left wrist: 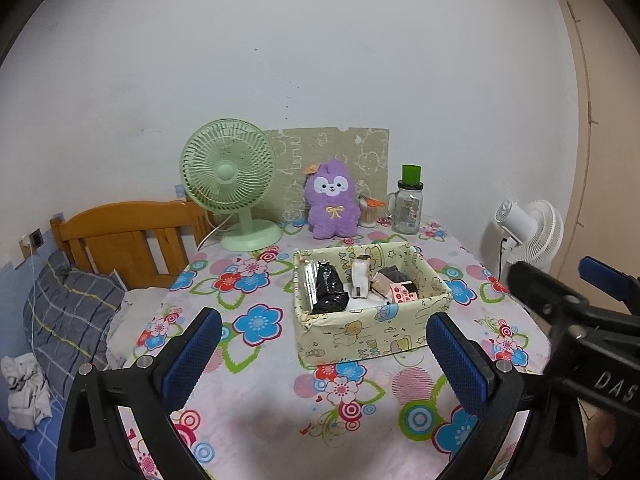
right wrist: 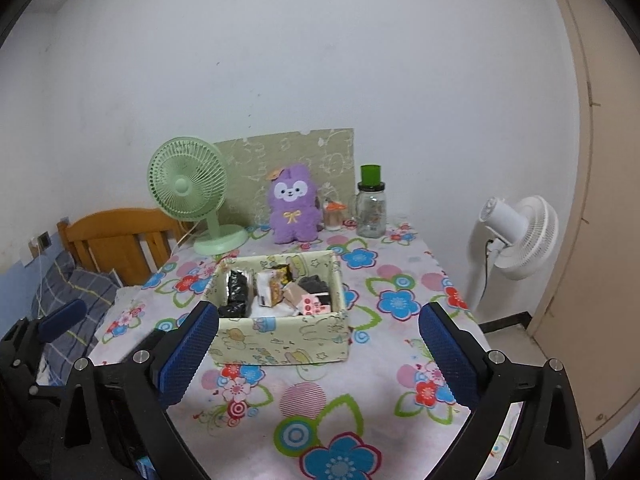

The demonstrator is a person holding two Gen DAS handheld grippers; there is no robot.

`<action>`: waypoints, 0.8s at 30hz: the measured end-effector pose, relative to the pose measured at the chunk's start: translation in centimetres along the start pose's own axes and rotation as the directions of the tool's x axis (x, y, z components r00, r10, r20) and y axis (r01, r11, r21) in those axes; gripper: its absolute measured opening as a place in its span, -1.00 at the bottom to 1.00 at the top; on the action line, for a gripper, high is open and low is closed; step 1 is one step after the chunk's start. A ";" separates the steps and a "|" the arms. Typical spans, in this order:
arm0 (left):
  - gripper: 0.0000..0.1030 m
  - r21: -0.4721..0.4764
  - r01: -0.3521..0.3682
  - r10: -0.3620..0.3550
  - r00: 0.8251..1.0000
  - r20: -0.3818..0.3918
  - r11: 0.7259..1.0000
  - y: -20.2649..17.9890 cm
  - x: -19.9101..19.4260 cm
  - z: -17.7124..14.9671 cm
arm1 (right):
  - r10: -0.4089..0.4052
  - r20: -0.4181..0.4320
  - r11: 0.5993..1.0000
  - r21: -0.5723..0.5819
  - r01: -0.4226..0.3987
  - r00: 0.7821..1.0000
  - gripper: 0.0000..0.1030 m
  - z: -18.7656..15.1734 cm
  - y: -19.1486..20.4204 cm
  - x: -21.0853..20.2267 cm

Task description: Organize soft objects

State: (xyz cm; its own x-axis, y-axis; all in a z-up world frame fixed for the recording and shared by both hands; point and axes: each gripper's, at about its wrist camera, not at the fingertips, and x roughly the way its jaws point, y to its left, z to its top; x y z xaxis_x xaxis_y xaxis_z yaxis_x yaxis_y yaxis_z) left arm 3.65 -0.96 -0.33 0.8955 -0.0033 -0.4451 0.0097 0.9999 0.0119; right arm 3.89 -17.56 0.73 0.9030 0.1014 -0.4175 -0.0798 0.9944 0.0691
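Observation:
A purple plush toy (left wrist: 331,200) sits upright at the back of the floral table, against a green board; it also shows in the right wrist view (right wrist: 293,209). A pale yellow fabric box (left wrist: 360,336) with several small packets stands mid-table, seen too in the right wrist view (right wrist: 280,342). My left gripper (left wrist: 324,354) is open and empty, held above the table in front of the box. My right gripper (right wrist: 320,350) is open and empty, also in front of the box; it shows at the right edge of the left wrist view (left wrist: 568,280).
A green desk fan (left wrist: 230,180) stands left of the plush. A glass jar with a green lid (left wrist: 409,204) and a small jar (left wrist: 368,212) stand to its right. A white floor fan (right wrist: 516,236) is beside the table. A bed with wooden headboard (left wrist: 120,240) lies left.

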 end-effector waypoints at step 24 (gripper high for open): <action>1.00 -0.052 0.007 -0.005 1.000 0.024 0.999 1.7 -2.1 -0.4 | -0.032 0.029 0.999 0.000 0.032 0.999 0.99 -0.7 -0.6 -2.1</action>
State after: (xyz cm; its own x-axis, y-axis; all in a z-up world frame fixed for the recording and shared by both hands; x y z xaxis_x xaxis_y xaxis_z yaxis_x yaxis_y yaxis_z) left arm 1.65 0.73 0.25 0.9056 -0.0091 -0.4239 -0.0076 0.9993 -0.0377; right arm 1.73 -18.32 0.99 0.9172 0.0683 -0.3926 -0.0504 0.9972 0.0557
